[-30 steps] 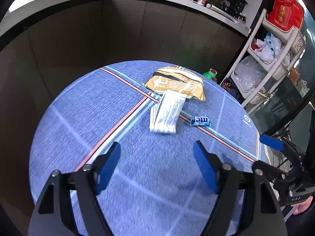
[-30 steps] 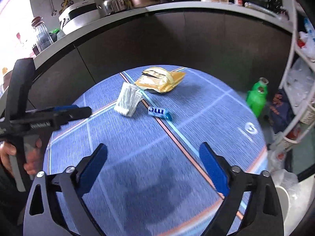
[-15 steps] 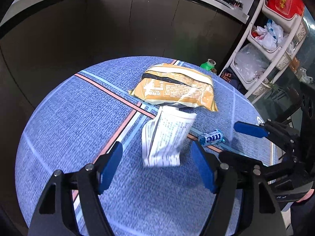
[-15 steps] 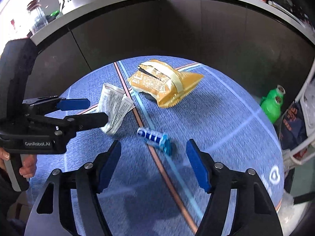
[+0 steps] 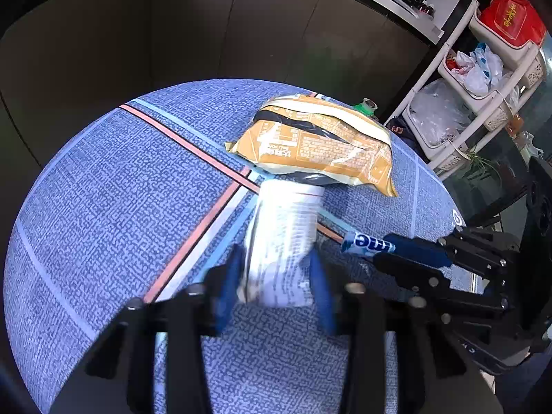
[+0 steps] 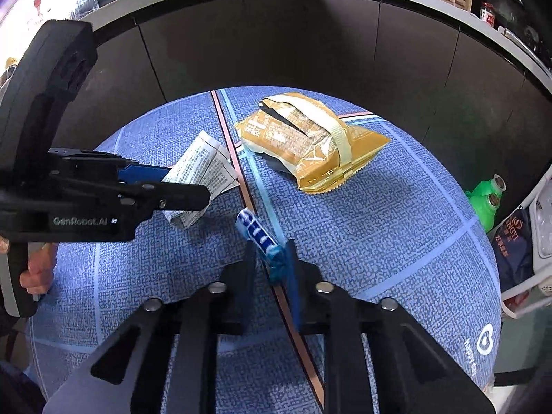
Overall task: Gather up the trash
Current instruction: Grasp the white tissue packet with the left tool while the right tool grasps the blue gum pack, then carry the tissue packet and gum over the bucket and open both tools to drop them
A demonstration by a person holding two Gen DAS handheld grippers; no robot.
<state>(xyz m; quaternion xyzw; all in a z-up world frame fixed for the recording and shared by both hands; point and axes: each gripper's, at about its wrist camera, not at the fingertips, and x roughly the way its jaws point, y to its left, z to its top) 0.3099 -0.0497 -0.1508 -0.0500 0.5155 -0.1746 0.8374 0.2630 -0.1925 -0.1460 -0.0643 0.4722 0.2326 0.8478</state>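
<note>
My left wrist view looks steeply down, close over the round blue woven tabletop (image 5: pixel 103 207), facing its far edge. My right wrist view does likewise, sharing the yellow crinkled snack bag (image 6: pixel 310 145) there.

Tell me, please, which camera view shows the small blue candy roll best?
The right wrist view: the blue candy roll lies central there, its near end pinched in the right gripper, whose jaws have just been closing. The left wrist view shows only its other end, with the right gripper's fingers covering the rest.

Blue tablecloth (image 5: pixel 103 207) with pink-striped lines, golden-yellow packet (image 5: pixel 321 145), blue-white wrapper (image 6: pixel 258 234).
</note>
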